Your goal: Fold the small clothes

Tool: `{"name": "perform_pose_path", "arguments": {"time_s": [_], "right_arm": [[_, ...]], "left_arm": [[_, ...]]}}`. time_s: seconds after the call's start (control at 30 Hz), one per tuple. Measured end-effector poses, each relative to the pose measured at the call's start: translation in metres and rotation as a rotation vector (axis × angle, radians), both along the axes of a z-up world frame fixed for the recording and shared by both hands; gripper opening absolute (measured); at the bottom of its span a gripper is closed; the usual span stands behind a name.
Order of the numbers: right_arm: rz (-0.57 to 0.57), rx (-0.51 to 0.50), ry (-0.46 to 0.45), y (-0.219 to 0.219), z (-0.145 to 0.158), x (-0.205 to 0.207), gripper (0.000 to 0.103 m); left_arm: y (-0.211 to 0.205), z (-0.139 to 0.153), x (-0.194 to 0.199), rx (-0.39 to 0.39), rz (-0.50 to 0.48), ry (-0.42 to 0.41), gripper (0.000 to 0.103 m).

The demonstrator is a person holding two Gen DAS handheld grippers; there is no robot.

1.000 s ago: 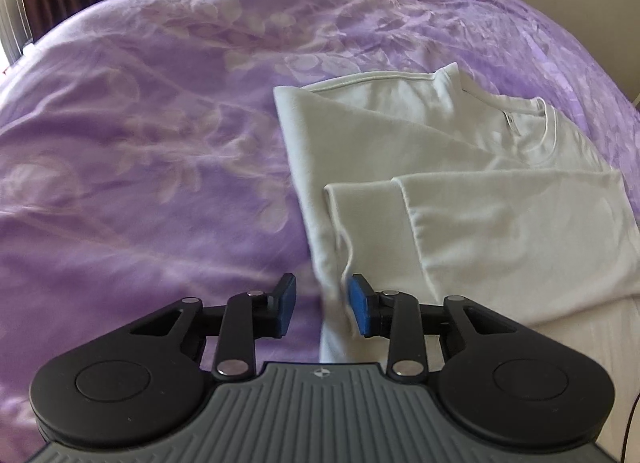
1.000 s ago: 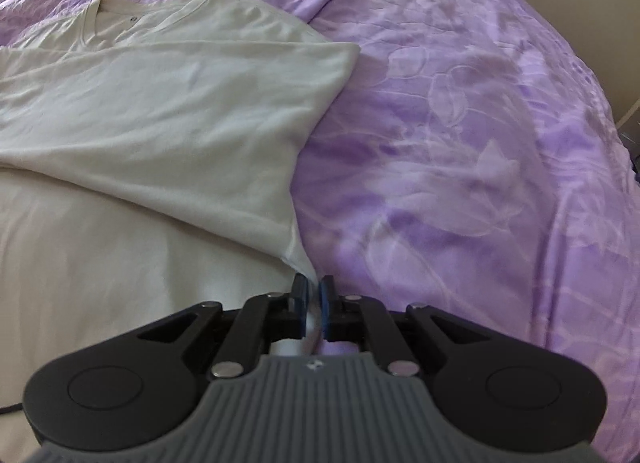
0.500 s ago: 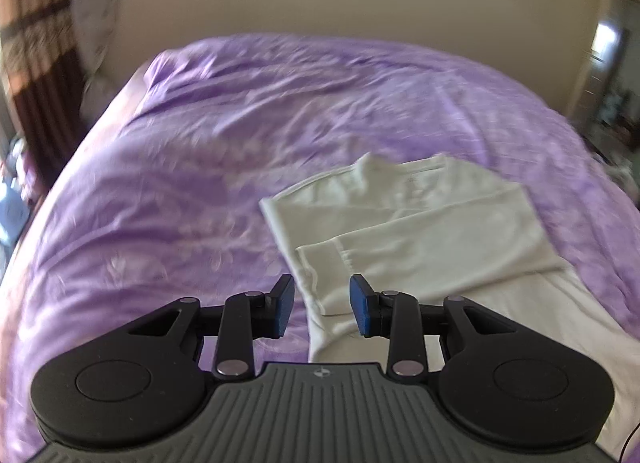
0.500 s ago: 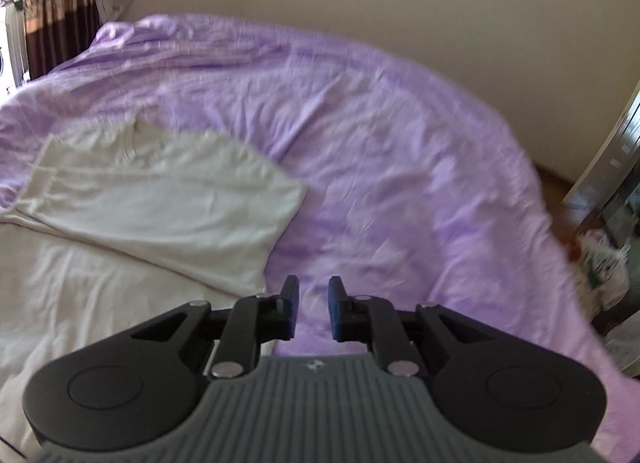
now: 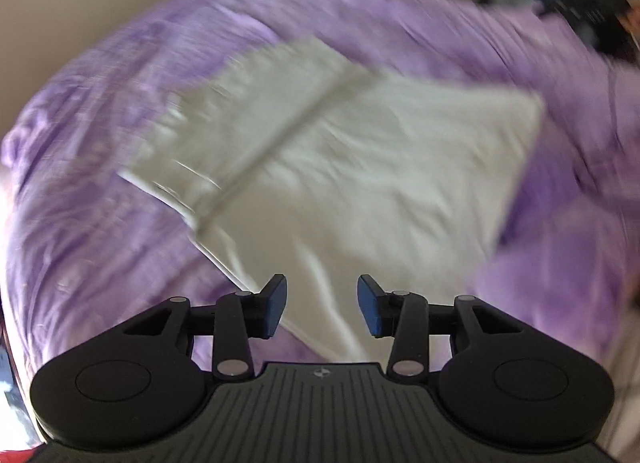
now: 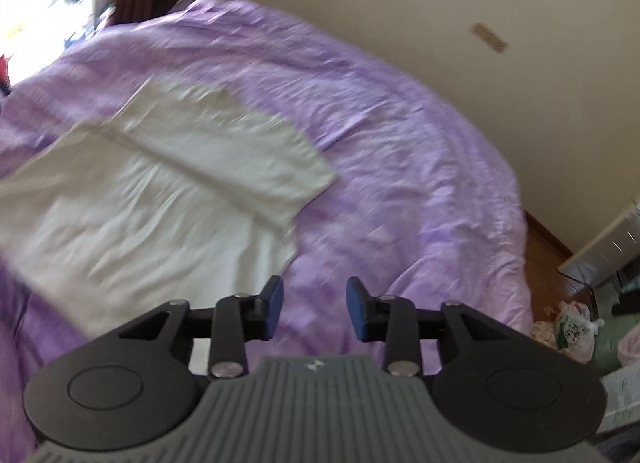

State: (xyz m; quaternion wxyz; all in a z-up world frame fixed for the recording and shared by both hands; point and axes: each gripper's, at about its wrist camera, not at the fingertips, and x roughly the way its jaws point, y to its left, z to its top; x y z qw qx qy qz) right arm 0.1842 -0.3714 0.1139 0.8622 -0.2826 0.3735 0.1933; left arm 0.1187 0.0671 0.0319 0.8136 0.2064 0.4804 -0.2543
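Below the left gripper (image 5: 320, 305), one white shirt (image 5: 360, 167) is seen on the purple bed (image 5: 100, 223); its fingers are opening, empty. Likewise, the right gripper (image 6: 314, 309) is opening, nothing held; one plastic bag (image 6: 574, 329) is seen on the floor.

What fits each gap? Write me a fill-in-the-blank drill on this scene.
1. The pale shirt lies on a ____ bedspread.
2. Between the fingers of the left gripper there is ____.
3. The right gripper, its jaws opening, holds ____.

Missing words: purple; nothing; nothing
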Motion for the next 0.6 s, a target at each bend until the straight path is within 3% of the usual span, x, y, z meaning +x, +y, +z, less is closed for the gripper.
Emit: {"name": "perform_pose_path", "arguments": {"time_s": [0.17,0.3,0.43,0.6], "right_arm": [[0.104,-0.056,0.084,0.028,-0.049,-0.031,0.036],[0.172,-0.108,0.135,0.045,-0.084,-0.044,0.041],[0.194,-0.111,0.170,0.051,-0.100,-0.043,0.048],[0.173,-0.107,0.187,0.053,-0.107,-0.034,0.051]], "left_arm": [[-0.012,-0.041,-0.033,0.110,-0.119,0.104,0.054],[-0.017,-0.069,-0.060,0.232,-0.230,0.116,0.059],[-0.025,-0.092,-0.081,0.367,-0.333,0.056,0.059],[-0.034,-0.107,-0.089,0.424,-0.422,-0.081,0.059]]}}
